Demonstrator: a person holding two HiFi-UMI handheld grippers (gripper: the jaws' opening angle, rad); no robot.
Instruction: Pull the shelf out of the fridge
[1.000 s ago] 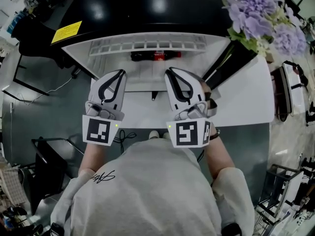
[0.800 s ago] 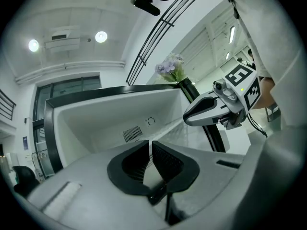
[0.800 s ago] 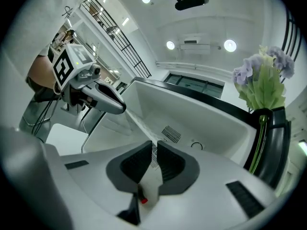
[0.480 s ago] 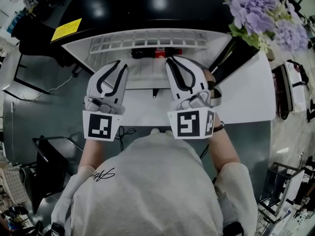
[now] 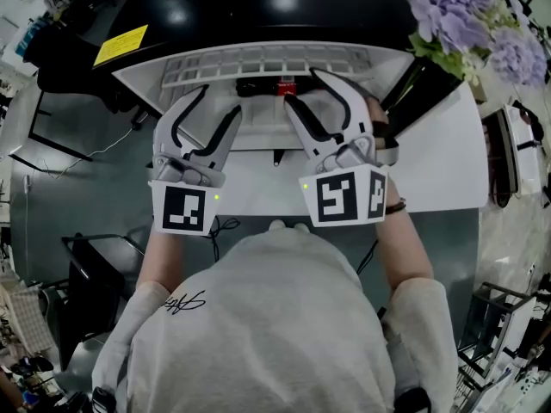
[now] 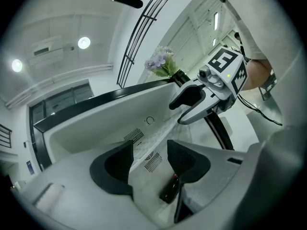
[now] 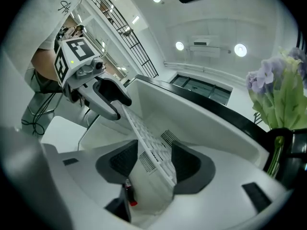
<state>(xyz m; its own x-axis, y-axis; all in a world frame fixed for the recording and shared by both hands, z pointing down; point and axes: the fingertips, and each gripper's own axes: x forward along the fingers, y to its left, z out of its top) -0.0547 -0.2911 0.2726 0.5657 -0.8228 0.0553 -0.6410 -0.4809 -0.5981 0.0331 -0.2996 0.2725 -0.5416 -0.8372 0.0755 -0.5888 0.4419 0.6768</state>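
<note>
In the open white-walled fridge [image 5: 142,80], the white slotted plastic shelf [image 5: 267,63] spans the cavity, its near edge running between both tongs. The left tongs [image 5: 219,101] and right tongs [image 5: 303,89] are opening, pads off the shelf. A dark red-labelled bottle [image 5: 284,86] lies just beside the edge.

You stand in big open indoor space, lab or office test area by look.
- Fridge [image 5: 258,7] with yellow label [image 5: 120,45] on top; bare grey floor [image 5: 77,196] round it, loose cable [image 5: 102,152] trailing across.
- Black metal stand [image 5: 86,269] at your left, rack [image 5: 504,317] at your right, clutter along both edges.
- Overhead: high white ceiling, round lights [image 7: 240,50], cassette air unit [image 7: 206,43].
- Black railing [image 7: 122,28] and glazed panels [image 6: 62,104] behind.
- Flowers [image 5: 469,15] stand right of fridge.
</note>
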